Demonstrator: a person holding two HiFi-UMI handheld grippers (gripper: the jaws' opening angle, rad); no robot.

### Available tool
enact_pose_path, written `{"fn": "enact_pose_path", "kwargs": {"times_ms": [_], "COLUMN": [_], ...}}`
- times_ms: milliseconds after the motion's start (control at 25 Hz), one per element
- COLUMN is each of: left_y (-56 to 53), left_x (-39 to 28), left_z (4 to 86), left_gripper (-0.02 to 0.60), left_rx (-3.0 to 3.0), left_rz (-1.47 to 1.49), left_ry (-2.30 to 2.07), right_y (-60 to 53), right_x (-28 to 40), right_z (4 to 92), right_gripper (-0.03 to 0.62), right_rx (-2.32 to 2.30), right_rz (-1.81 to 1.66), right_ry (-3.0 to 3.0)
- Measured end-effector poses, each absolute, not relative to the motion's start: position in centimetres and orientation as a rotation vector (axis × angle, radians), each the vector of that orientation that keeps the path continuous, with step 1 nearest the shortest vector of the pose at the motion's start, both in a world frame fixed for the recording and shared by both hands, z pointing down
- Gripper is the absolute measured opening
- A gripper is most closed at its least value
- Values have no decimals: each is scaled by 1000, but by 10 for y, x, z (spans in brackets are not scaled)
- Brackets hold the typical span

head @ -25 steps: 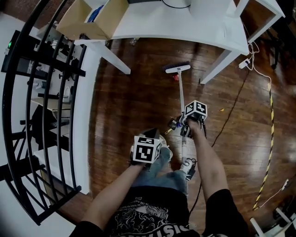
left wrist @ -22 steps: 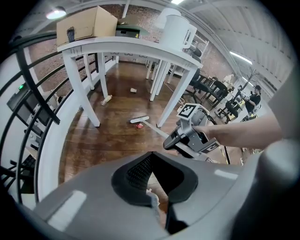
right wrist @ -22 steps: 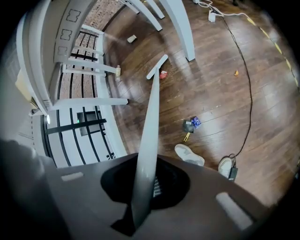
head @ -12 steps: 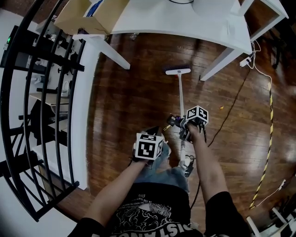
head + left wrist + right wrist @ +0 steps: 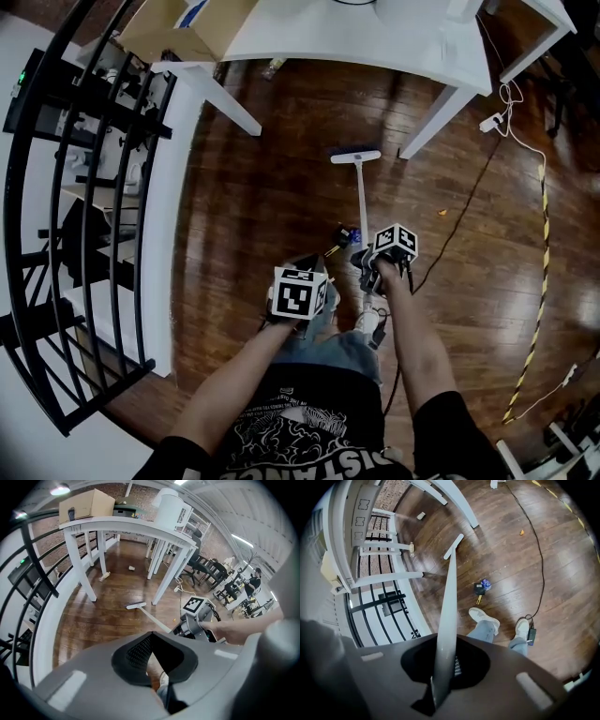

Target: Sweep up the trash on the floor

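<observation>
A broom with a long white handle stands on the wood floor, its head near the table leg. My right gripper is shut on the handle; in the right gripper view the handle runs from the jaws to the head. A small pile of trash, blue, black and yellow, lies just left of the handle, ahead of the shoes. An orange scrap lies further right. My left gripper hovers over the person's left leg, jaws together, holding nothing.
A white table with a cardboard box spans the far side. A black railing and white ledge border the left. A bottle lies under the table. A black cable and yellow-black tape cross the floor at right.
The right gripper and broom have drawn slightly back toward the person. The trash pile now lies clear of the gripper, left of the handle. The left gripper has barely moved.
</observation>
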State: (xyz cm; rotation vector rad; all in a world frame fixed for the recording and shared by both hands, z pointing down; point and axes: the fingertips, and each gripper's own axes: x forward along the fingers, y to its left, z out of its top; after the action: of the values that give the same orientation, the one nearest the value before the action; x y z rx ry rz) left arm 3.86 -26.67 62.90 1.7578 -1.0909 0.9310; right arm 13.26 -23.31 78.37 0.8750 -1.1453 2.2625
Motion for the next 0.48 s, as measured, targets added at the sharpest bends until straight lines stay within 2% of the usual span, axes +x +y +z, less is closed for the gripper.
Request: {"fn": "enact_pose_path", "kwargs": {"times_ms": [480], "left_y": [-206], "left_x": [61], "left_z": [616], "left_gripper": [5], "left_rx": [1723], "left_rz": [875], "left_ry": [-1141], "right_y": [-129], "right_x": [146], "right_z": [761], "right_gripper": [20], "right_rx": [776], "right_rz": [2302], "right_ry": [-1027]}}
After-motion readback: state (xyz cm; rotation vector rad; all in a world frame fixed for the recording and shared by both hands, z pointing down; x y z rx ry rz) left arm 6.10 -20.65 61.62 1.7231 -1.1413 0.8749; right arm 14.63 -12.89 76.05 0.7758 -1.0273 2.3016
